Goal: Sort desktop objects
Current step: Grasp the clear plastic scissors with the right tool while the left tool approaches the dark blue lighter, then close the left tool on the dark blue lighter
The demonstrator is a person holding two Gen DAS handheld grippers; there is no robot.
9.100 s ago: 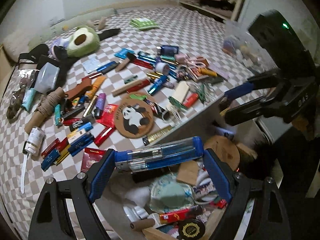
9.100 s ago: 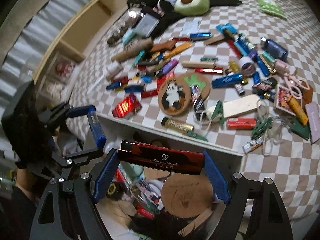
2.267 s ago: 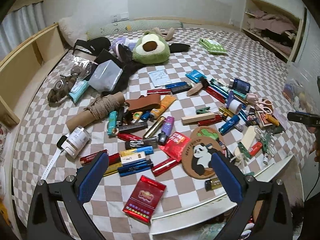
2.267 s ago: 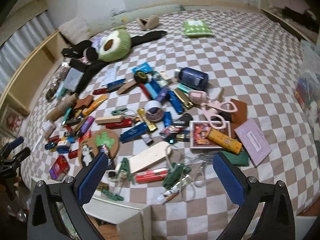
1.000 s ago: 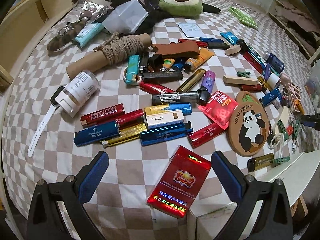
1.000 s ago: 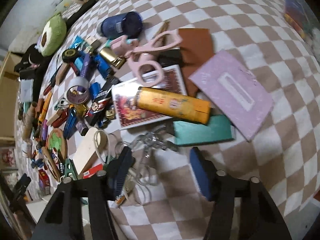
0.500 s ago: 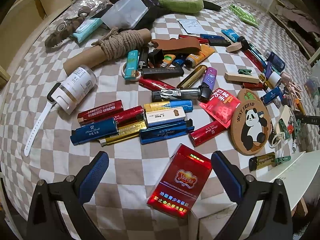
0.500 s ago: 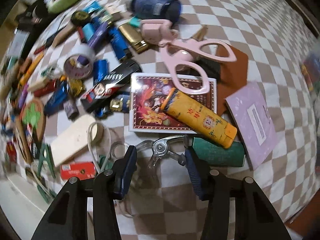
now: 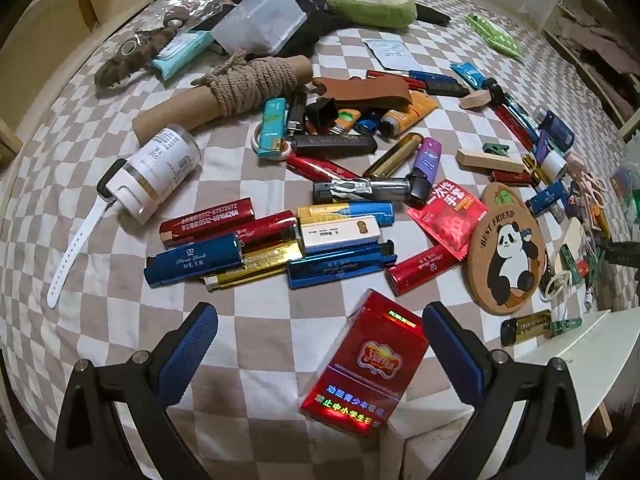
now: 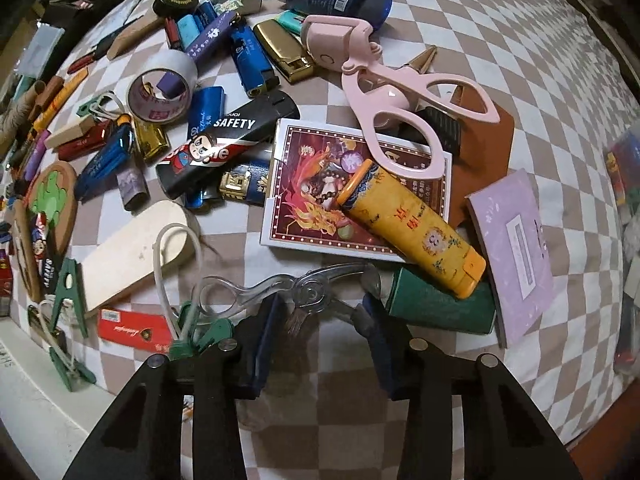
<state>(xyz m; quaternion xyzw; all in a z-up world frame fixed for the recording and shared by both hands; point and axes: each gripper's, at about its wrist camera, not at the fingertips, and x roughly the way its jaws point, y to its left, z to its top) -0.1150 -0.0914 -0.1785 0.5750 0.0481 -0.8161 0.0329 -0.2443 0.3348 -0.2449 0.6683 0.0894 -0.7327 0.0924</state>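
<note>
My left gripper point(image 9: 318, 340) is open, low over the checkered bed. A red cigarette pack point(image 9: 368, 364) lies between its fingers, nearer the right one, untouched. Several lighters point(image 9: 256, 240) lie just beyond. My right gripper point(image 10: 318, 316) is down on the bed, its blue pads point(image 10: 266, 328) close on either side of a clear plastic clip point(image 10: 296, 286). The jaws are narrowed around it; I cannot tell whether they press it. A yellow tube point(image 10: 412, 228) lies on a red card point(image 10: 356, 192) just beyond.
A panda coaster point(image 9: 506, 256), white bottle point(image 9: 154, 174) and rope-wrapped tube point(image 9: 240, 84) lie in the left view. Pink scissors point(image 10: 396, 96), tape roll point(image 10: 162, 86), purple booklet point(image 10: 516, 232), green box point(image 10: 440, 306) and green clips point(image 10: 70, 292) crowd the right gripper. A white ledge point(image 9: 572, 344) borders the bed.
My right gripper has dropped lower and narrowed its jaws around the clear clip. My left gripper has edged slightly closer to the red pack, still open.
</note>
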